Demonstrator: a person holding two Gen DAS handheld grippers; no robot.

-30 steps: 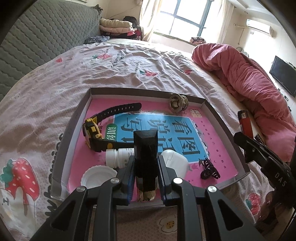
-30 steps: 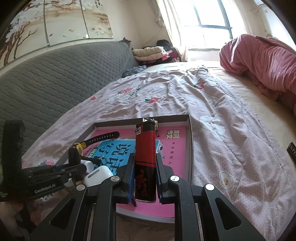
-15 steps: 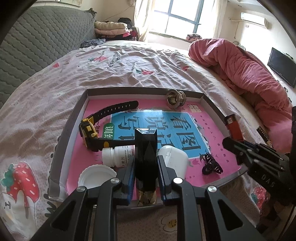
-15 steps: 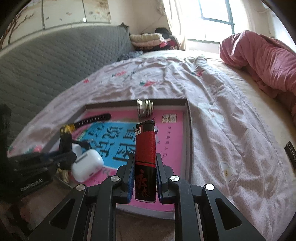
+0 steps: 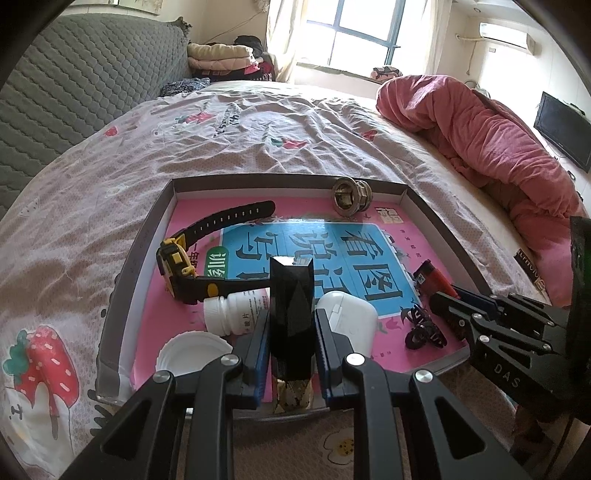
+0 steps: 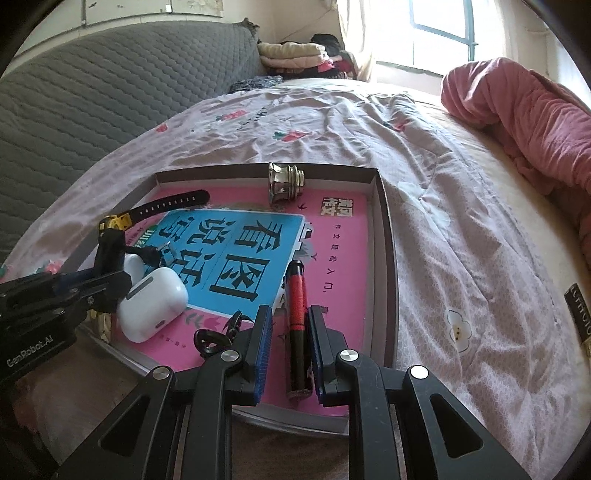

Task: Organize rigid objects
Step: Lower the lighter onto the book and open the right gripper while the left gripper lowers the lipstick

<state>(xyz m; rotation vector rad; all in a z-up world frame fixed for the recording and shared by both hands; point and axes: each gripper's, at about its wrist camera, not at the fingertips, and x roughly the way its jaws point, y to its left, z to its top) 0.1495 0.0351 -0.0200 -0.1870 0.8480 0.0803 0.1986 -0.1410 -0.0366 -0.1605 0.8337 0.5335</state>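
Since a second ago the right gripper (image 6: 290, 332) has tipped down toward the tray (image 6: 384, 236), so the red lighter (image 6: 296, 306) that stood up between its fingers now lies low over the pink tray floor, its far tip pointing at the metal fitting (image 6: 284, 182) by the far wall; the left gripper (image 5: 291, 339) has kept its place. The right fingers (image 6: 260, 332) stand close on either side of the lighter, which looks gripped near its base, though contact on the left pad is hard to confirm. The left fingers (image 5: 256, 343) are clamped on a tall black box (image 5: 291, 306) held upright over the tray's near edge. Just beyond those fingers lie a white bottle (image 5: 236, 310) on its side and a white earbud case (image 5: 349, 317), with a white cap (image 5: 194, 354) to their left by the near wall, a yellow-and-black watch (image 5: 192, 266) farther left, and a black hair clip (image 5: 421, 328) to the right. Right of the right fingers the pink floor runs bare to the tray's right wall; the blue-printed middle is also open. The tray sits on a bed (image 5: 258, 122) with a pale printed sheet, a pink quilt (image 5: 480, 129) heaped on its far right side, a grey padded headboard (image 6: 110, 92) at left and a window (image 5: 365, 29) beyond.
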